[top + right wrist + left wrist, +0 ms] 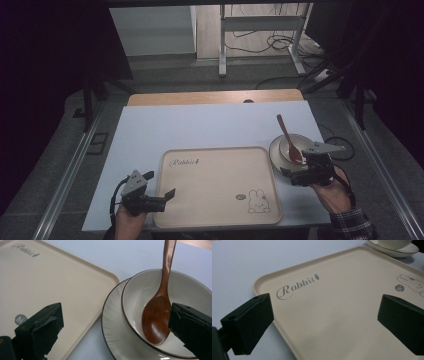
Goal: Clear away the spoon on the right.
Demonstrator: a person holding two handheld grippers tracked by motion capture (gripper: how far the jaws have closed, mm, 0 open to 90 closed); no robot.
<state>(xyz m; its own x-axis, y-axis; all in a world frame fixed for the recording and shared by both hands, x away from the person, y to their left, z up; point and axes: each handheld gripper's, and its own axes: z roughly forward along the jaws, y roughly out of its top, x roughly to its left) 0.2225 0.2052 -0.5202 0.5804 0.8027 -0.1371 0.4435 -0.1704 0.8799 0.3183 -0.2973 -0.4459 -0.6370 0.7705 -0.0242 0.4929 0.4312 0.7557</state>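
A cream tray (200, 172) printed with "Rabbit" and a bunny lies on the white table top. Right of it a white bowl (287, 145) sits on a plate (274, 152), with a brown wooden spoon (290, 143) resting in the bowl. My left gripper (161, 192) is open at the tray's front left edge, its jaws straddling the rim (279, 327). Open as well, my right gripper (292, 172) hovers just in front of the plate, and its jaws frame the plate (113, 332), the bowl (185, 293) and the spoon (156, 320).
The white table top (200, 125) has bare room behind the tray and to its left. A wooden strip (215, 97) runs along the far edge. Beyond stand a desk frame (260, 35) and floor cables (280, 42).
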